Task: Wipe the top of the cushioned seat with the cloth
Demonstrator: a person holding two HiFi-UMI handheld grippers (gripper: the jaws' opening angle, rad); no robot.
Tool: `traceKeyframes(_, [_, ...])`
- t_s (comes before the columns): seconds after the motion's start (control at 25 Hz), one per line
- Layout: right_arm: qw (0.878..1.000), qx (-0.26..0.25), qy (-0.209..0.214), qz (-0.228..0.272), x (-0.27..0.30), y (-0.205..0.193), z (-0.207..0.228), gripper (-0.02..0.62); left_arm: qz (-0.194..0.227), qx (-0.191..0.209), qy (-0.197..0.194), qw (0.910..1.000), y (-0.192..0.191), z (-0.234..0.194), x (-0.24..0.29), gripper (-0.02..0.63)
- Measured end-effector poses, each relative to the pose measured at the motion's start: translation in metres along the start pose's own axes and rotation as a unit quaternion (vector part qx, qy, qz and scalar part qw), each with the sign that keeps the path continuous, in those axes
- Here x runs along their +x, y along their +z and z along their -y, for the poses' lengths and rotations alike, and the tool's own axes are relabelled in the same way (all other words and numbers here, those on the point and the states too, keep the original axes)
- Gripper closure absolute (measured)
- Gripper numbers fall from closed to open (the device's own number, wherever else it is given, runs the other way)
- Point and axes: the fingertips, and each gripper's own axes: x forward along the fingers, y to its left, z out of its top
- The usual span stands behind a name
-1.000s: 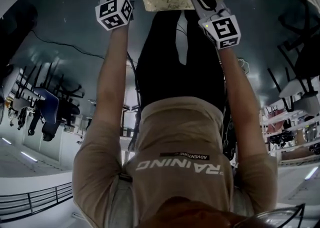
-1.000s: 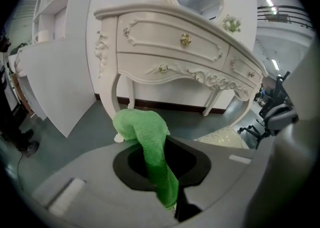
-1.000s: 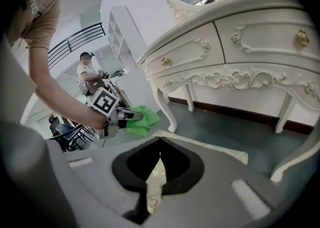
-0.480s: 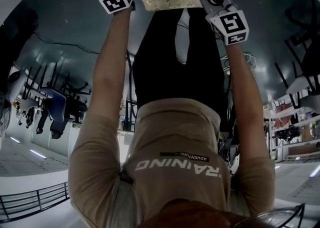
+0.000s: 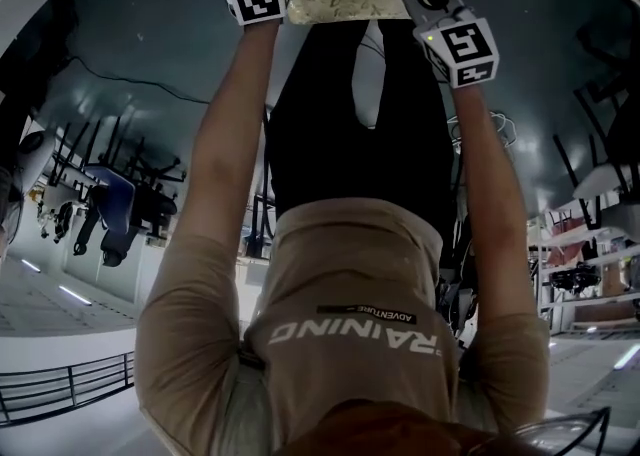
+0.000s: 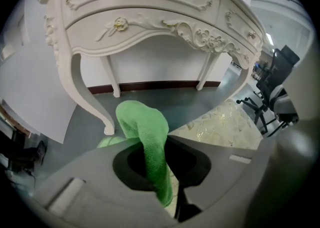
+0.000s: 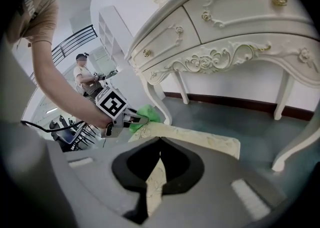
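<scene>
**Cloth at seat corner, wipe about to start**

Left gripper (image 6: 159, 144) clamped on green cloth (image 6: 145, 124), which sits just beside one corner of the cushioned seat (image 6: 225, 127). Right gripper (image 7: 160, 139) closed, empty, over the seat's opposite side. Next, probably: press the cloth down and drag it across the seat top.

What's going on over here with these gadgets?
A person holds a gripper in each hand. The left gripper is clamped on a green cloth at one corner of the cushioned seat, in front of a white dressing table. The right gripper is shut and empty, over the seat.
</scene>
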Motion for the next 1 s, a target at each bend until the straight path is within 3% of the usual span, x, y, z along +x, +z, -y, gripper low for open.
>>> traceKeyframes(0.4, [1.0,0.001,-0.004,0.002,-0.044,-0.011,0.049,0.594,-0.002,-0.005,0.006,1.0,0.026,0.071,0.015,0.558])
traceKeyframes(0.6, [0.999,0.021,-0.027,0.005,-0.088,-0.039,0.117,0.594,-0.002,-0.001,0.001,1.0,0.053,0.15,0.042,0.558])
traceKeyframes(1.0, [0.997,0.041,-0.053,0.023,-0.14,-0.055,0.163,0.594,0.007,0.037,-0.04,0.9985,0.092,0.254,0.061,0.558])
